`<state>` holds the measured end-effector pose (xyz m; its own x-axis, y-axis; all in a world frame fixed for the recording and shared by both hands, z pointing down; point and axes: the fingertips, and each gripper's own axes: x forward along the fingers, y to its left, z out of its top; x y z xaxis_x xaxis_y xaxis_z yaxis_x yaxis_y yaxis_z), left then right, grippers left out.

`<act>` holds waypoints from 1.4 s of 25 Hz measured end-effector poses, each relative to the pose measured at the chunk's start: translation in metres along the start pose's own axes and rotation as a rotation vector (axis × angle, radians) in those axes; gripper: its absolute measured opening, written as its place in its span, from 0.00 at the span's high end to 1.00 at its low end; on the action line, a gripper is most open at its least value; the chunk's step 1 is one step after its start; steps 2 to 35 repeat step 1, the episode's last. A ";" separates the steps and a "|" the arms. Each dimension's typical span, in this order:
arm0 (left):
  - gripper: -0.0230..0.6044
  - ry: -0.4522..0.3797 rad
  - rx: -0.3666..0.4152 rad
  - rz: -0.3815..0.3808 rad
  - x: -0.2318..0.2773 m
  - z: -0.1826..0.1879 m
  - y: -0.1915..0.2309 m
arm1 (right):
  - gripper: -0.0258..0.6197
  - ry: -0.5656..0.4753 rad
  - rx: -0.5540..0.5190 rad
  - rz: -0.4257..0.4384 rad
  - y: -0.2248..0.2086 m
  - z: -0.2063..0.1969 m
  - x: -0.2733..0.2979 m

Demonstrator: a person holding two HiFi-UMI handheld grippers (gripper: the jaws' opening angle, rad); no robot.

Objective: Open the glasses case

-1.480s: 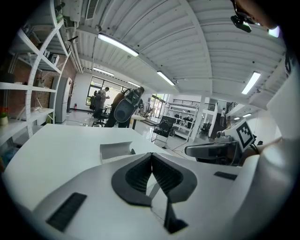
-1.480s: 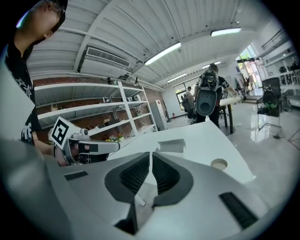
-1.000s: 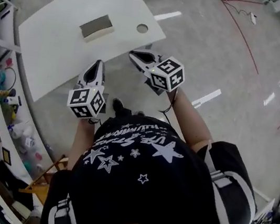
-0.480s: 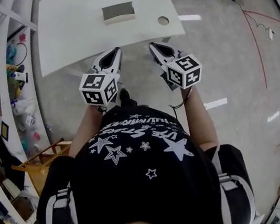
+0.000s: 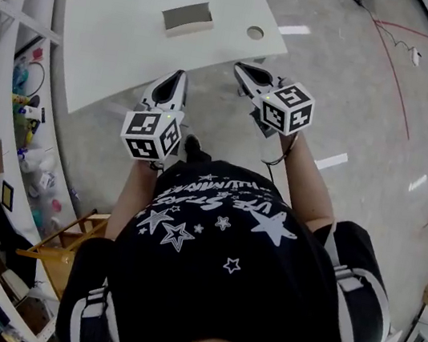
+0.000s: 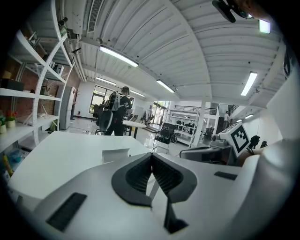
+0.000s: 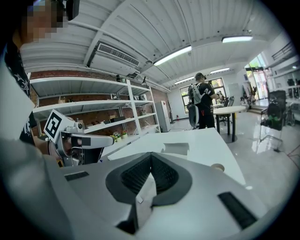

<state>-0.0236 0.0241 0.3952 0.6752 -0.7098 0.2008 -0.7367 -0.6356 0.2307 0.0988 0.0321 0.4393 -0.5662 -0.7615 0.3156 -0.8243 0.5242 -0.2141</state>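
Nearby, left gripper (image 5: 174, 78): jaws pressed together, nothing between them, at table's near edge.
Right gripper (image 5: 244, 70): jaws likewise together, empty.
Glasses case (image 5: 187, 18): lying on white table (image 5: 110, 39), beyond both grippers, untouched.

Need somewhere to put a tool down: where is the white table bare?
The white table is bare left of the grey rectangular glasses case, out to its left edge, and along the near edge before the case. Tightest: the narrow stretch between the case and the small round disc by the right edge.
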 end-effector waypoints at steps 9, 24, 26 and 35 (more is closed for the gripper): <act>0.94 0.001 0.000 0.000 0.002 -0.001 0.000 | 0.95 0.000 0.002 -0.001 -0.003 -0.001 0.000; 0.94 0.001 0.000 0.000 0.002 -0.001 0.000 | 0.95 0.000 0.002 -0.001 -0.003 -0.001 0.000; 0.94 0.001 0.000 0.000 0.002 -0.001 0.000 | 0.95 0.000 0.002 -0.001 -0.003 -0.001 0.000; 0.94 0.001 0.000 0.000 0.002 -0.001 0.000 | 0.95 0.000 0.002 -0.001 -0.003 -0.001 0.000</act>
